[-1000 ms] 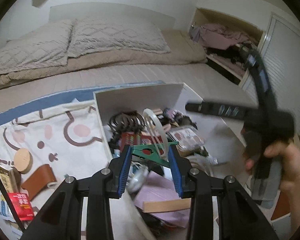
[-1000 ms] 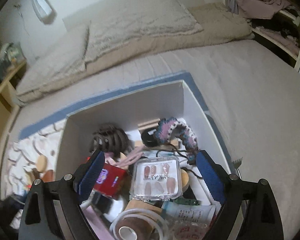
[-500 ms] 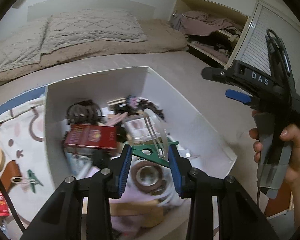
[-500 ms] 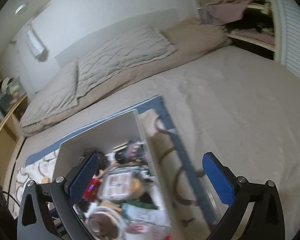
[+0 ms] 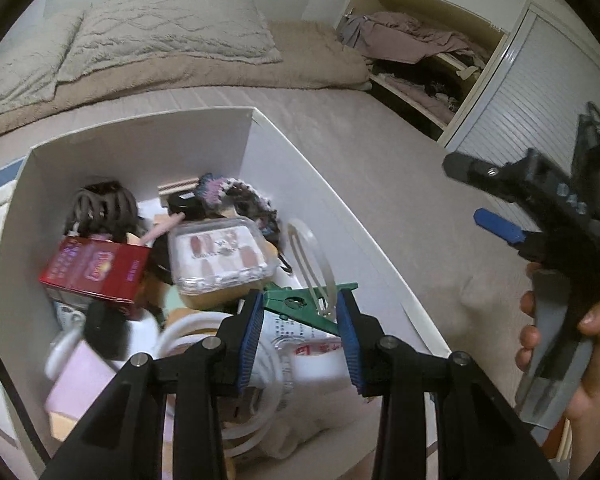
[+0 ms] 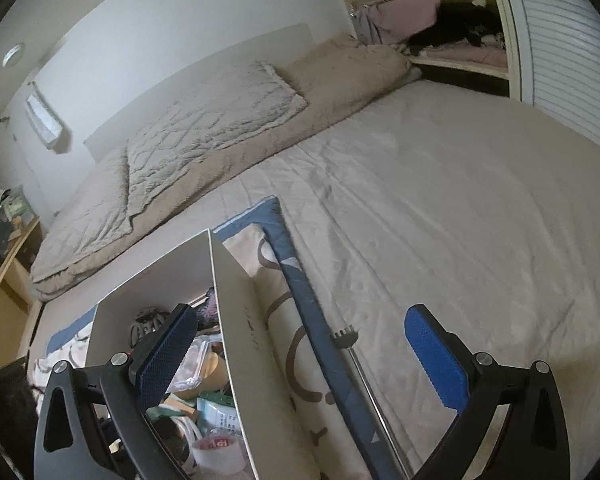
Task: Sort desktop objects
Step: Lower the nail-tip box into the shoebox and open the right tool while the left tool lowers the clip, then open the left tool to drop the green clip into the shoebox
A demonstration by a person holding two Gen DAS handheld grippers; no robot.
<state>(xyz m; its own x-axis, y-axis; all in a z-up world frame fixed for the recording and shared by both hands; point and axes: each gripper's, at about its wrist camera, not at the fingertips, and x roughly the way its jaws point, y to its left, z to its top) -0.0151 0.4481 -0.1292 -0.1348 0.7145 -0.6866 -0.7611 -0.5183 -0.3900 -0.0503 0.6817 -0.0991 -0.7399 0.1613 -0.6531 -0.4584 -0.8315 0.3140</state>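
My left gripper point(image 5: 300, 320) is shut on a green clothes peg point(image 5: 300, 304) with a clear plastic loop point(image 5: 312, 260), held above the near right part of a white box point(image 5: 296, 168). The box holds a red carton point(image 5: 96, 276), a clear case of false nails point(image 5: 220, 256), a dark hair claw point(image 5: 100, 208), a knitted scrunchie point(image 5: 220, 188) and tape rolls point(image 5: 204, 340). My right gripper point(image 6: 300, 344) is open and empty, straddling the box's right wall point(image 6: 244, 344). It shows in the left wrist view point(image 5: 548, 216), right of the box.
The box stands on a patterned mat with a blue border point(image 6: 300, 280) on a beige bed point(image 6: 440, 208). A metal back scratcher point(image 6: 356, 356) lies on the mat right of the box. Pillows point(image 5: 160, 36) lie at the back; an open closet point(image 5: 420, 64) is at the right.
My left gripper has carried the green peg from the box's left side over to its right part. My right gripper has swung right, from over the box to its right wall.
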